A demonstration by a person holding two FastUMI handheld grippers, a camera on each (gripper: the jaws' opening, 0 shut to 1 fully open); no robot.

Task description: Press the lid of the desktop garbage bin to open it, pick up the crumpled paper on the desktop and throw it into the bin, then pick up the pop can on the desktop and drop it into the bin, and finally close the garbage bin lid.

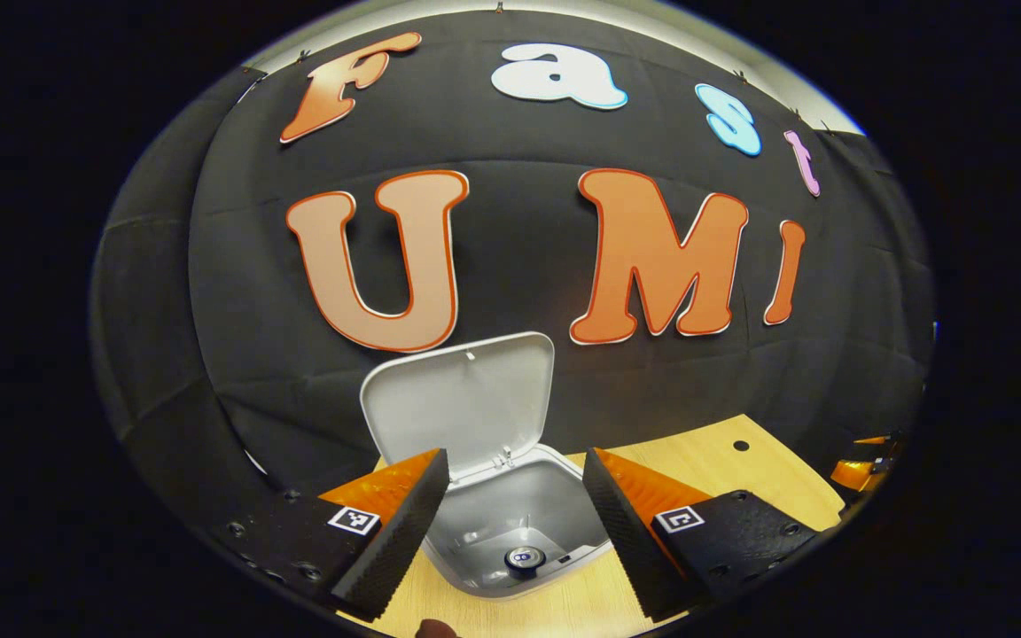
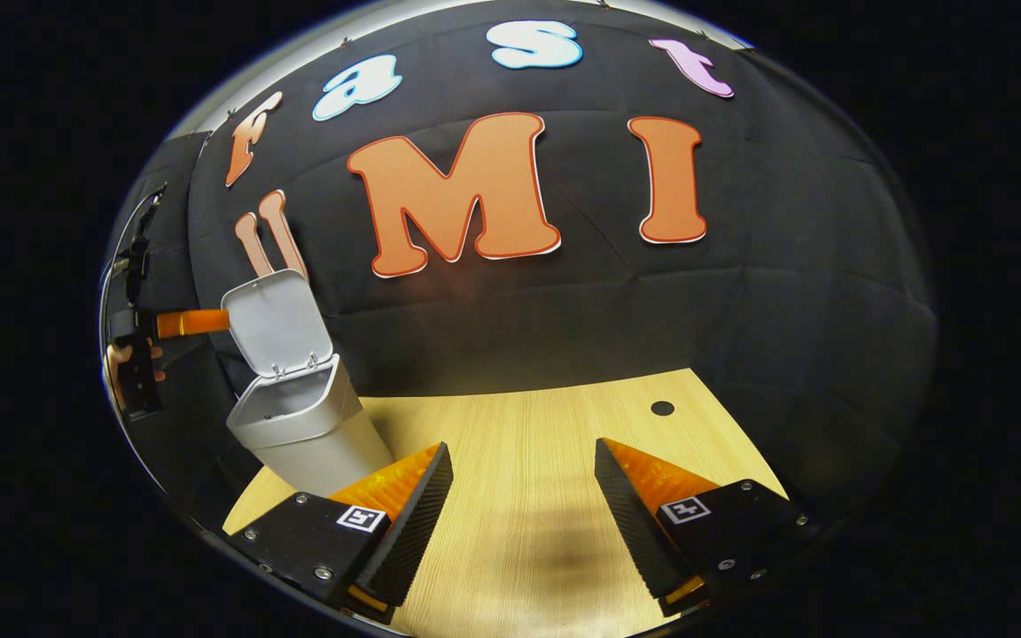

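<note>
The can (image 1: 524,558) lies dim and half-seen deep inside the bin (image 1: 510,523), lid (image 1: 462,403) upright, left gripper (image 1: 515,523) hovering above, right gripper (image 2: 524,514) over bare desk (image 2: 528,425), both spread wide, empty

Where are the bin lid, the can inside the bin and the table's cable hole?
bin lid (image 1: 462,399), left gripper view, inner face of the raised lid
can (image 1: 524,558), left gripper view, its top, inside the bin
cable hole (image 2: 662,408), right gripper view, its centre

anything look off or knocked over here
Nothing stands out. The bin stands upright on the table with its lid swung up, and the can lies at its bottom. Both tongs are open and empty.
</note>
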